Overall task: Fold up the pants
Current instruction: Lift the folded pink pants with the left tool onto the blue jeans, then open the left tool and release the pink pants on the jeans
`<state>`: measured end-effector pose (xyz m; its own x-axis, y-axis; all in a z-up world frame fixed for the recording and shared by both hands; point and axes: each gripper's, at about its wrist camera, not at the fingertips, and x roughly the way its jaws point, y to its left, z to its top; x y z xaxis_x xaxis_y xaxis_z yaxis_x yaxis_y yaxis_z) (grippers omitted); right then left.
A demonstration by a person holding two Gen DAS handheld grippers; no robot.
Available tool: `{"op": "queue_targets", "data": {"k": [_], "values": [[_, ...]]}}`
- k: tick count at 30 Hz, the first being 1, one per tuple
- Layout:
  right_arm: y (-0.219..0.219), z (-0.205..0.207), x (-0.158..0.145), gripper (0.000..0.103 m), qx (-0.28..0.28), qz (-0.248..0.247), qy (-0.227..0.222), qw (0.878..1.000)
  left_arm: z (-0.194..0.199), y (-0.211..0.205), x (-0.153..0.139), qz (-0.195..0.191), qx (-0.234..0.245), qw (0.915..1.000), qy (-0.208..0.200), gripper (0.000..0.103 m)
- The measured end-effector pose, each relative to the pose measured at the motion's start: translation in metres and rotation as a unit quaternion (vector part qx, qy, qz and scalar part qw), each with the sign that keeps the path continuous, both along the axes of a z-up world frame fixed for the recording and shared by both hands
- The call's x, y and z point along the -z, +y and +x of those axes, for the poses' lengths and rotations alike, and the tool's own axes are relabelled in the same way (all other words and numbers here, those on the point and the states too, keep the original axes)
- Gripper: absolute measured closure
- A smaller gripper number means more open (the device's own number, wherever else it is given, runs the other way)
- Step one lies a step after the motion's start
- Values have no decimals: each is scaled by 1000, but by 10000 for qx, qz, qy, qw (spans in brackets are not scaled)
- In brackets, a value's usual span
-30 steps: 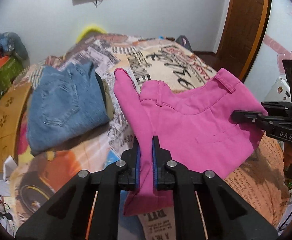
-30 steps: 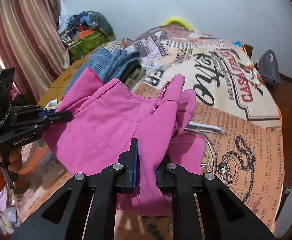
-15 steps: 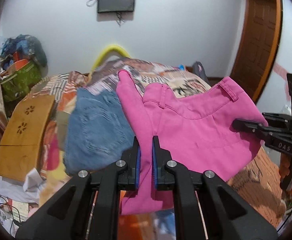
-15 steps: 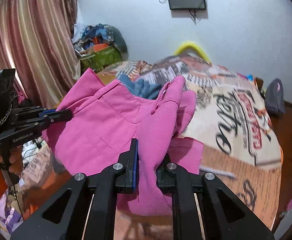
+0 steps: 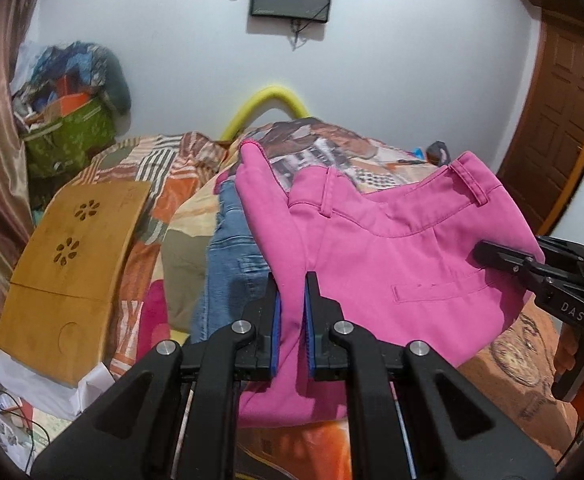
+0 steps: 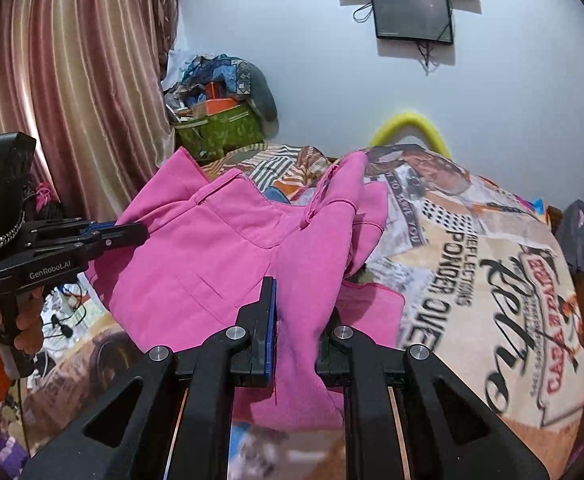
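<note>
pink pants (image 5: 391, 264) stretched between both clamped tongs

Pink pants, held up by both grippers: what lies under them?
Under the pink pants, the printed bedspread and folded blue jeans show at the edges; the rest is covered.

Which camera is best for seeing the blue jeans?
The left wrist view. There the blue jeans lie folded on the bed, left of the pink pants. In the right wrist view the pink pants hide them, leaving just a blue sliver.
</note>
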<state>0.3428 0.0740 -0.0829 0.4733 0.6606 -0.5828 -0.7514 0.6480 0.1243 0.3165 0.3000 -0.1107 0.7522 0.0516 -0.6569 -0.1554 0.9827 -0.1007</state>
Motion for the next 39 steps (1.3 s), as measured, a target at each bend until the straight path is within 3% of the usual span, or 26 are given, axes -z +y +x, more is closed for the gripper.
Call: {"op": "queue_targets", "data": {"k": [8,15,19,23,25,28,32,39], "values": [[42,26,30,92,-50,-121,15,9999,33,40,54,-171,-271,9991,274,93],[64,49,65,92,-108,-297,119,9994,48,38,99,454,-305,9976,415,93],[64,62,82,91,-86,-331,390,9987,49,46,110,276,-361,9981,412,87],[63,65,90,81,-98,-576,641,9962,47,51,111,109,-483,9979,420,77],[62,64,93,69,-50,-711,678,9952,45,53,110,89,-586,9972,467,66],[55,66,92,53,126,-830,813,9931,38,59,104,-126,-687,9961,530,63],[37,62,81,51,347,-731,975,9919,17,56,86,-121,-789,9952,559,63],[9,23,39,51,351,-518,626,9961,-29,34,37,-58,-851,9958,318,59]]}}
